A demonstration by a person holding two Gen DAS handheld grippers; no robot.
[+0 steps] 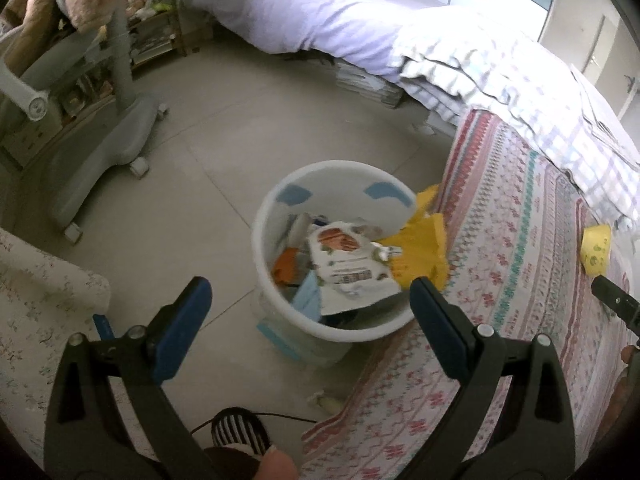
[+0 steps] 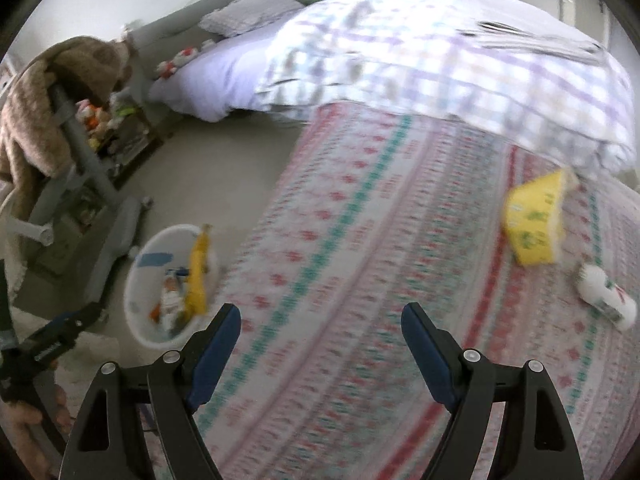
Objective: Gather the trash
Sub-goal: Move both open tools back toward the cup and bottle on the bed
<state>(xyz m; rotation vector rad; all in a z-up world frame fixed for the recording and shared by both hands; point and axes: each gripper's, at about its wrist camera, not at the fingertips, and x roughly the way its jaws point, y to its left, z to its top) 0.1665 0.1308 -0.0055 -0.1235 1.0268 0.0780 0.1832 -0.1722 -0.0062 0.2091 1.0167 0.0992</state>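
The right wrist view was smeared with motion blur, so the print on the patterned bedspread (image 2: 360, 260) ran into streaks, and the label on the small white bottle (image 2: 608, 298) lying on it could not be read. A yellow carton (image 2: 534, 224) with green markings lay on its side just beside the bottle, its edges soft in the blur; in the left wrist view only part of it showed near the frame edge. The round white plastic wastebasket (image 1: 280, 304) stood on the pale tiled floor (image 1: 208, 160), touching the hanging edge of the bedspread. Inside it lay a crumpled white snack wrapper (image 1: 348, 264) with an orange picture, over other scraps too jumbled to tell apart; a yellow plastic bag (image 1: 420, 248) draped over its rim on the bed side. The left gripper (image 1: 310, 298) hung above the basket, its blue-padded jaws spread wide and holding nothing. The right gripper (image 2: 320, 324) hovered over the bedspread, also spread and empty, well apart from carton and bottle. A checked quilt (image 2: 460, 64) lay rumpled further up the bed
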